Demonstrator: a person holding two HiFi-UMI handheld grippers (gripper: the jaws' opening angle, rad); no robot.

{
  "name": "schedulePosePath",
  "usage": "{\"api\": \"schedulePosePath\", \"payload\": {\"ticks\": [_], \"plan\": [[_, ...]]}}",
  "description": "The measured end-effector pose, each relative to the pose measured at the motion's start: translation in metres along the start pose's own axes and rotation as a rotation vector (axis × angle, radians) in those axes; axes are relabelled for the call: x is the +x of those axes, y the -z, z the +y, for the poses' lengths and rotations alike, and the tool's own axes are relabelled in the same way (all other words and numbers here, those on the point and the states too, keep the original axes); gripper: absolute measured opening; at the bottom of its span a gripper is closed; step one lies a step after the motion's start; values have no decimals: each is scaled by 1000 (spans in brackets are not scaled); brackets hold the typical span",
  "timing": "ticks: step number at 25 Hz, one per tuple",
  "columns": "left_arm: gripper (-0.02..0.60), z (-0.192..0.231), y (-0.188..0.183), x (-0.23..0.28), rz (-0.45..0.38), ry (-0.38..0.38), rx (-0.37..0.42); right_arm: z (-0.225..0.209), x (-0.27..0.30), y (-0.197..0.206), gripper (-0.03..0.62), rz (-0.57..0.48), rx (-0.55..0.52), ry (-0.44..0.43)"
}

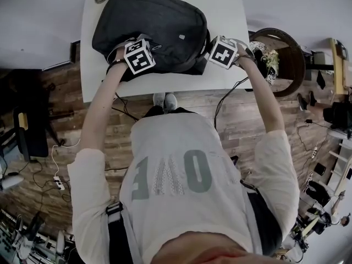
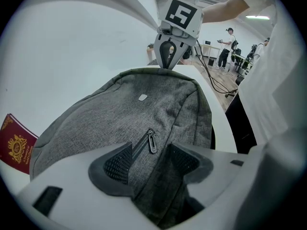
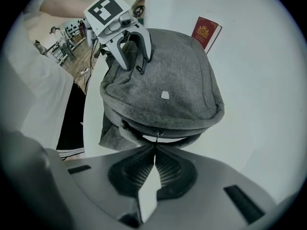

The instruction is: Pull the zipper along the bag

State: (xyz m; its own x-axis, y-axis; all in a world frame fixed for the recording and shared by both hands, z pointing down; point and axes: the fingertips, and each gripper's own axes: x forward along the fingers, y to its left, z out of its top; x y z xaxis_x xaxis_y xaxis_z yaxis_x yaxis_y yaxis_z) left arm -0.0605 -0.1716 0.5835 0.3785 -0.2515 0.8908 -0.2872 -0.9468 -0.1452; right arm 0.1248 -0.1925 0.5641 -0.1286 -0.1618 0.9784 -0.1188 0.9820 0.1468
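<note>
A grey backpack (image 1: pixel 159 21) lies on the white table (image 1: pixel 104 76). In the left gripper view the left gripper (image 2: pixel 151 164) pinches a raised fold of the bag's fabric (image 2: pixel 144 109) beside the small front-pocket zipper pull (image 2: pixel 152 142). At the bag's opposite end, the right gripper (image 3: pixel 155 159) is shut on the thin metal pull (image 3: pixel 157 139) of the main zipper, whose seam gapes slightly below the bag's edge (image 3: pixel 168 80). From the head view the marker cubes of the left gripper (image 1: pixel 137 56) and the right gripper (image 1: pixel 223 52) hide the jaws. Each gripper view shows the other gripper, the right one (image 2: pixel 168 61) and the left one (image 3: pixel 134 56).
A red passport (image 3: pixel 206 32) lies on the table beyond the bag, also visible as the booklet (image 2: pixel 14 145) at the left. A round wooden stand with a plant (image 1: pixel 280 59) is right of the table. Cables run over the wooden floor (image 1: pixel 55 169). People stand in the far room.
</note>
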Motion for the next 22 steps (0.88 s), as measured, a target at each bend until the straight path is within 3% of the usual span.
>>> {"api": "schedulePosePath", "payload": {"ticks": [7, 12, 15, 22], "plan": [[238, 1, -1, -2, -7, -22, -10, 20, -5, -6, 31, -20, 11, -18], [238, 0, -3, -2, -17, -26, -18, 39, -2, -1, 31, -17, 83, -80], [238, 1, -1, -2, -18, -29, -20, 38, -6, -9, 31, -37, 66, -58], [238, 2, -4, -3, -30, -44, -28, 59, -10, -14, 32, -58, 112, -124]]}}
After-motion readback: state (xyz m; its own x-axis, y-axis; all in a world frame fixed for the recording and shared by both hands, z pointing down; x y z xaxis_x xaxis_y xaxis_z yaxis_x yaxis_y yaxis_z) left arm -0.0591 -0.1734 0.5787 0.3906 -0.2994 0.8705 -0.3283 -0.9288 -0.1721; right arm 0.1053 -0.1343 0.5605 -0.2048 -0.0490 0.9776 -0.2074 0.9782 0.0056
